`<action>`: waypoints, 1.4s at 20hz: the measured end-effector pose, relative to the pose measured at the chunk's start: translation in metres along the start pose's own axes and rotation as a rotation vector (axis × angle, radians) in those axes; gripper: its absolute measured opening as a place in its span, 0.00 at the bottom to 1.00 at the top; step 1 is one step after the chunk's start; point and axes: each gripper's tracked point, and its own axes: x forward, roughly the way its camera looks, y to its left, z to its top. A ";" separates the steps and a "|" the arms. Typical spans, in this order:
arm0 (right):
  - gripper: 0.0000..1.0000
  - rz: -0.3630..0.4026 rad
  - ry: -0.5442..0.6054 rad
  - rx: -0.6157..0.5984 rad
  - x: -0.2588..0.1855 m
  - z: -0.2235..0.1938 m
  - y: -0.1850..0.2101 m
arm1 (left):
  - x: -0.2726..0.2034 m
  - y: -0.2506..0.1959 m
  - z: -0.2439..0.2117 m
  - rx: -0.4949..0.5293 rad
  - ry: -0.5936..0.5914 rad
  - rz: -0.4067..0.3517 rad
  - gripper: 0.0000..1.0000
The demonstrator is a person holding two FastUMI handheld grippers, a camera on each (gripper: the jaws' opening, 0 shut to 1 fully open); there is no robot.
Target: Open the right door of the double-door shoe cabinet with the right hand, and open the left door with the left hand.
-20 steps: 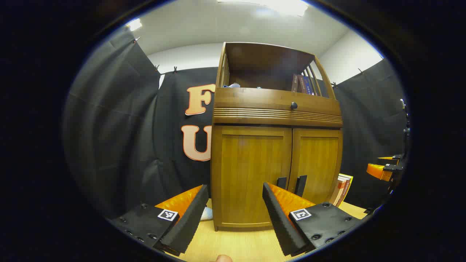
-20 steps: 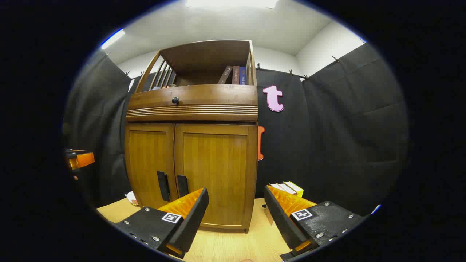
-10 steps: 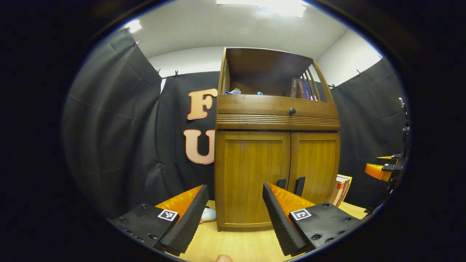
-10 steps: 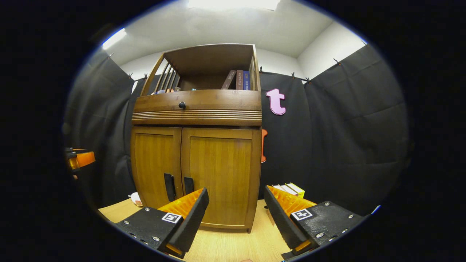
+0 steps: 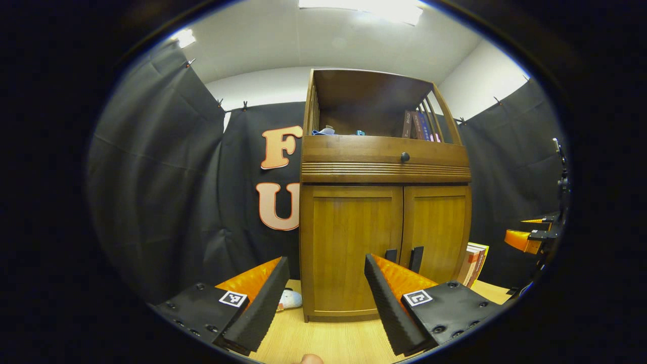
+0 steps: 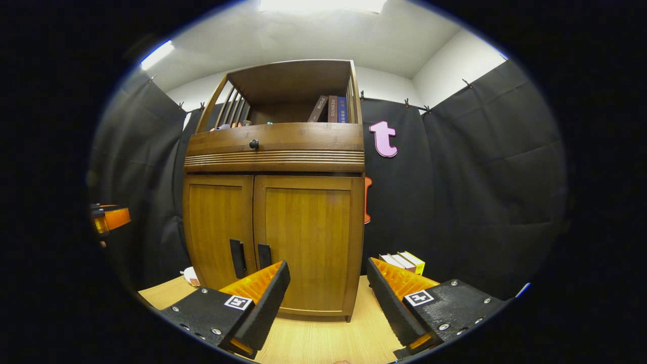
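Shoe cabinet (image 5: 384, 242) stands shut on the bench ahead in the left gripper view, left door handle (image 5: 390, 255) just right of the open, empty left tool (image 5: 327, 285). In the right gripper view, right door handle (image 6: 264, 256) sits upright, up-left of the open right tool (image 6: 327, 288)

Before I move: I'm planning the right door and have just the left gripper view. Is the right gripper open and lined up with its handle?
Observer: In the right gripper view, the right gripper has its jaws wide apart with nothing between them.
Operator: And the handle?
Observer: Not lined up. The right door handle sits toward the picture's left of the gap, just above one fingertip. The jaws frame the plain panel of the right door.
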 end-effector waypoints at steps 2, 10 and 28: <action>0.94 0.003 -0.003 -0.004 -0.001 -0.001 0.003 | 0.000 0.001 0.000 -0.003 -0.003 0.009 0.94; 1.00 0.030 0.016 0.017 0.019 -0.020 0.036 | 0.001 0.001 -0.003 0.011 -0.003 0.011 0.99; 0.94 0.116 0.129 0.035 0.153 -0.123 0.133 | 0.003 0.043 -0.022 0.044 0.027 0.059 0.98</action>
